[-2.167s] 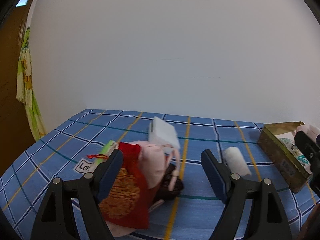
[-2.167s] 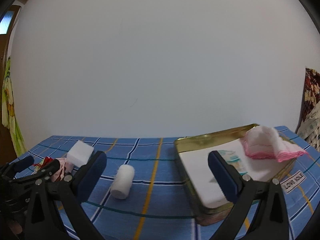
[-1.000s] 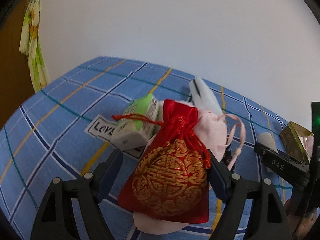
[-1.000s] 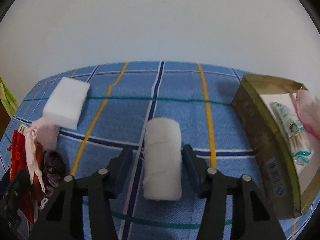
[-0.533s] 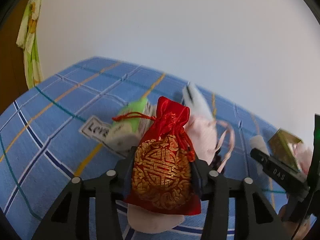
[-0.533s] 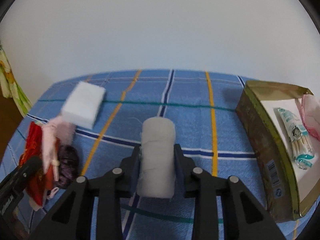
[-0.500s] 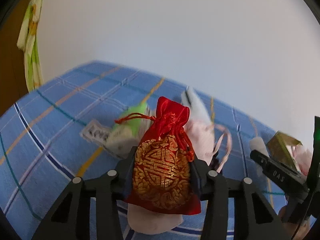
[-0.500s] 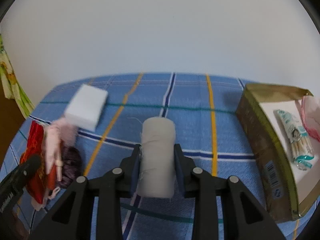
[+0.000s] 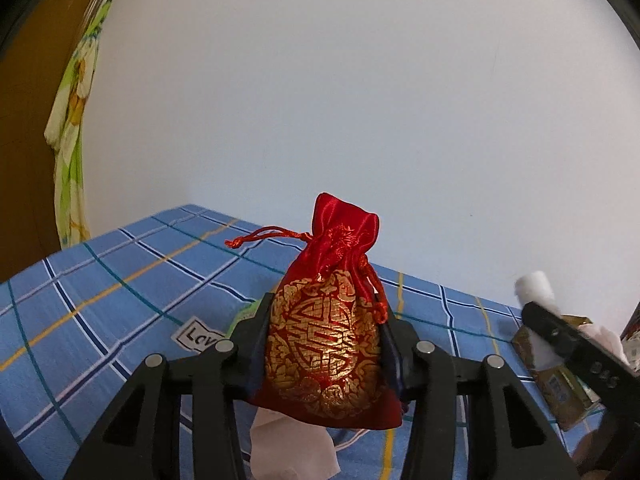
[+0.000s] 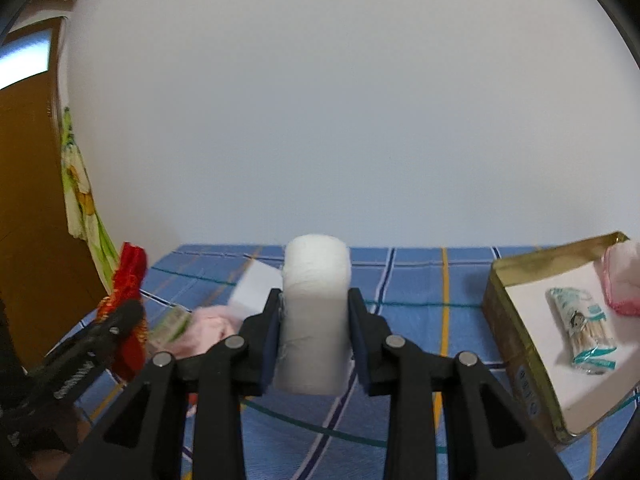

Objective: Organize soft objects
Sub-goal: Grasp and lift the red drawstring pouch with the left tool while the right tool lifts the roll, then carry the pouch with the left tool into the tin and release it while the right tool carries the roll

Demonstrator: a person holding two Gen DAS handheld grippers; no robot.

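Gold tin (image 10: 520,344) holds swab packet (image 10: 582,330); jaws clamp red pouch (image 9: 326,332), white roll (image 10: 314,316)

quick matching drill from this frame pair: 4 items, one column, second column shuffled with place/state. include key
Items:
1. red pouch
2. white roll
3. cotton swab packet
4. white foam block

Places/states:
A. lying inside the gold tin
B. clamped in the right gripper
C. clamped in the left gripper
D. on the blue plaid cloth, behind the pink fabric

Pairs: 1-C, 2-B, 3-A, 4-D
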